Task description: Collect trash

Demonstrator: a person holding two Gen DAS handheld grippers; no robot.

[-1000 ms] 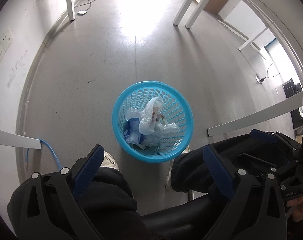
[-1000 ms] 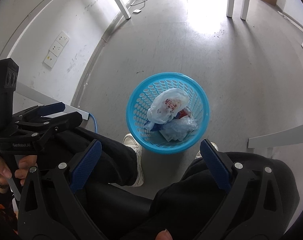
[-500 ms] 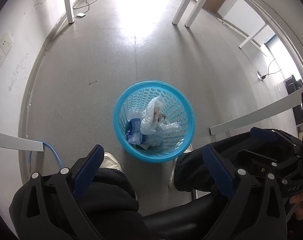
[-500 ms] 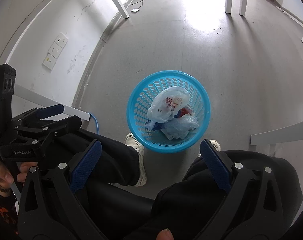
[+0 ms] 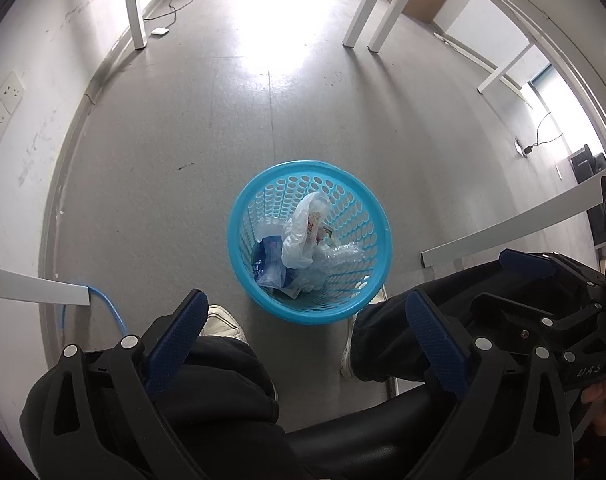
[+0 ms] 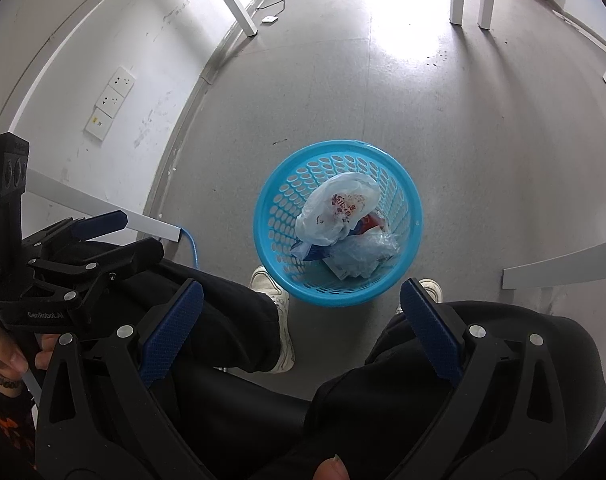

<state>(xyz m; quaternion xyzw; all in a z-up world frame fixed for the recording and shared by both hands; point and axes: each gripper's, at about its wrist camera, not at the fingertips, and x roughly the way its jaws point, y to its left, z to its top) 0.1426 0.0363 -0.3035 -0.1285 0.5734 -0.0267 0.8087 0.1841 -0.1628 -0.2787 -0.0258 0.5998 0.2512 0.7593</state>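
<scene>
A round blue plastic basket stands on the grey floor between a seated person's feet. It holds a white plastic bag, a crumpled clear wrapper and a blue packet. My left gripper hangs open above the knees with nothing between its blue pads, well above the basket. My right gripper is likewise open and empty, at about the same height. Each gripper shows at the edge of the other's view.
Black-trousered legs and white shoes flank the basket. A black chair seat lies below. White table legs stand further off. A blue cable and wall sockets are at the left.
Almost nothing: both grippers stay open and empty above the basket, and the views drift only slightly.
</scene>
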